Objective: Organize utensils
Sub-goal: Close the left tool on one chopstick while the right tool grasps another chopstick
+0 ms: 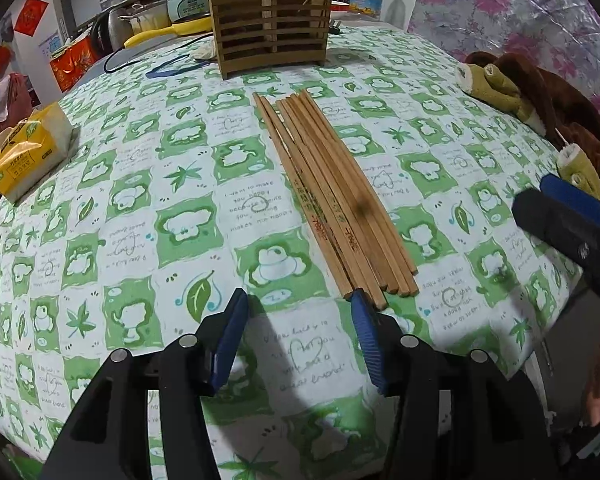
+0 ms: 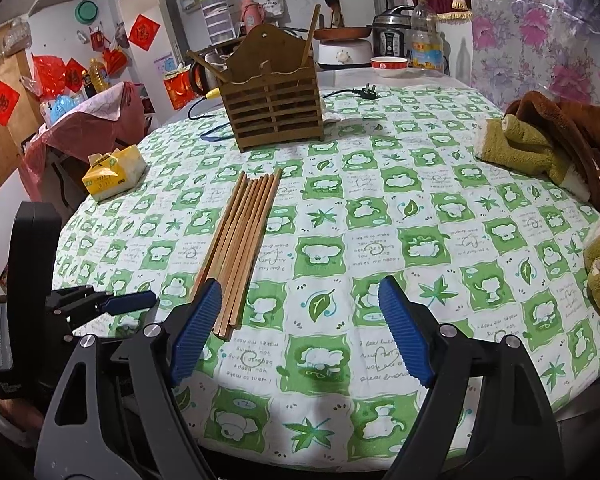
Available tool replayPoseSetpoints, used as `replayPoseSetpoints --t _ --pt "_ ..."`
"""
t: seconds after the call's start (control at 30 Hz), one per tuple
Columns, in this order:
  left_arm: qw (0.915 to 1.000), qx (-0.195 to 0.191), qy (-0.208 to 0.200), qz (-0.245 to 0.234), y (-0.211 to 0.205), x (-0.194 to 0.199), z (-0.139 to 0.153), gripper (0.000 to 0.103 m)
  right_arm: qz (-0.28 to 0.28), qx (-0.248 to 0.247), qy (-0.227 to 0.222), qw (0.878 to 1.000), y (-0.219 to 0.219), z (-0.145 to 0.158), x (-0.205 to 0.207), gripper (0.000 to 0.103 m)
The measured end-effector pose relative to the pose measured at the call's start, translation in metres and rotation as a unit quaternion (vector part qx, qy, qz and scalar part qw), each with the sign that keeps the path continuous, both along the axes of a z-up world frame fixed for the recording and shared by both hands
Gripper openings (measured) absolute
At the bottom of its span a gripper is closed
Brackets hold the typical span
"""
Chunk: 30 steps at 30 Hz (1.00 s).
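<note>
green-checked quilted cloth [image 1: 148, 184] — flat square-ended wooden chopsticks [image 1: 332, 200], slatted wooden holder [image 1: 272, 28].

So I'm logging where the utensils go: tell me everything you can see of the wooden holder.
The wooden holder is a brown slatted box with horizontal bars, a taller shaped back panel and a centre divider. It stands upright at the far side of the green-patterned tablecloth, beyond the loose chopsticks. A few sticks already lean inside it.
</note>
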<state>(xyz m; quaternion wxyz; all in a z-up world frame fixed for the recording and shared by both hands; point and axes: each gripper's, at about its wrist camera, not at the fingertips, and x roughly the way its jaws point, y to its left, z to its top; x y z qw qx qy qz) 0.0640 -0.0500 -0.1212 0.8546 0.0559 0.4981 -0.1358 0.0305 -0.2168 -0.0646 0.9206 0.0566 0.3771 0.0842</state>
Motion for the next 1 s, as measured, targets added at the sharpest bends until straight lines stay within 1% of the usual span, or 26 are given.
replayPoseSetpoints --t 0.03,0.1,0.17,0.23,0.27,0.33,0.37,0.5,0.7,0.87,1.0 --pt "1.0000 0.004 -0.002 0.004 0.000 0.002 -0.001 0.052 0.000 -0.001 0.001 1.000 0.001 0.000 0.000 0.079" --pt "0.9998 0.014 -0.011 0.008 0.001 0.003 -0.001 0.046 0.002 -0.007 0.001 1.000 0.002 -0.001 -0.001 0.079" --pt "0.9996 0.021 -0.016 0.014 0.004 0.004 0.000 0.029 0.002 -0.026 0.003 1.000 0.004 -0.004 -0.001 0.079" --pt "0.9996 0.017 -0.013 0.020 0.010 0.006 0.001 0.021 0.004 -0.062 0.007 0.998 0.010 -0.009 -0.001 0.079" --pt "0.9997 0.011 -0.010 0.021 0.013 0.007 0.001 0.020 0.008 -0.090 0.009 0.996 0.015 -0.014 -0.001 0.079" --pt "0.9997 0.003 -0.007 0.023 0.016 0.008 0.001 0.021 0.018 -0.128 0.018 0.991 0.024 -0.024 -0.001 0.079" --pt "0.9997 0.001 -0.006 0.024 0.017 0.008 0.001 0.021 0.024 -0.133 0.021 0.991 0.027 -0.026 0.000 0.079" --pt "0.9997 -0.002 -0.007 0.021 0.017 0.008 0.001 0.021 0.042 -0.137 0.036 0.989 0.037 -0.038 0.002 0.077" --pt "0.9997 -0.012 -0.005 0.020 0.020 0.007 0.001 0.022 0.042 -0.139 0.048 0.988 0.044 -0.046 0.009 0.077" --pt "0.9996 -0.016 -0.004 0.021 0.023 0.008 0.002 0.026 0.052 -0.132 0.048 0.989 0.052 -0.048 0.009 0.077" --pt "0.9996 -0.014 -0.005 0.022 0.023 0.008 0.002 0.028 0.047 -0.134 0.044 0.989 0.058 -0.048 0.014 0.077"
